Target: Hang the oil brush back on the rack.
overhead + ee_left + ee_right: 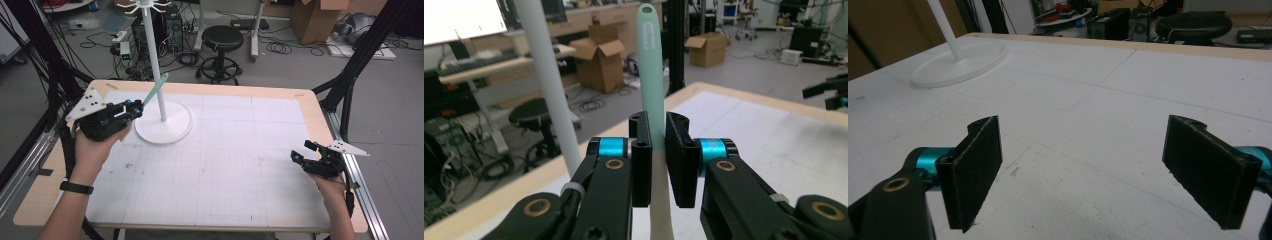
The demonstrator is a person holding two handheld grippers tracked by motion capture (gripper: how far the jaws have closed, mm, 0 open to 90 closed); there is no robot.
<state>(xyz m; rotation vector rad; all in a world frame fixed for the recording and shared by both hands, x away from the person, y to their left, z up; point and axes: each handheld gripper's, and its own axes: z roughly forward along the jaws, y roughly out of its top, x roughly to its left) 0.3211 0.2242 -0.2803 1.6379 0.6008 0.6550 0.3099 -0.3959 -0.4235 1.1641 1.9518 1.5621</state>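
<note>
High view: I read the left gripper (pixel 134 108) at the left of the frame, raised beside the white metal stand with a round base and hooked top (pixel 161 95); the right gripper (pixel 306 152) sits low at the right of the frame, near the table's edge.
Left jaws: closed on the pale mint-green plastic utensil handle with a hang hole at its tip (pixel 650 75); the pads pinch it low, and the handle rises to the top centre of the left gripper view.
Right jaws: wide apart, nothing between them; bare white gridded table mat (pixel 1088 100) ahead.
Task thing: in the high view the green handle (pixel 155 90) slants up and right from the left gripper, its tip just beside the stand's pole, well below the hooks at the top of the frame.
Step in hand: my judgement, carrying the utensil up toward the stand to hang it by the hole.
Next move: I would raise the left hand higher and line the hole up with one hook, then slide it on before easing the jaws apart.
Risk: the handle could knock the pole or miss the small hook.
Right hand: idle; could steady the base if it rocks.
</note>
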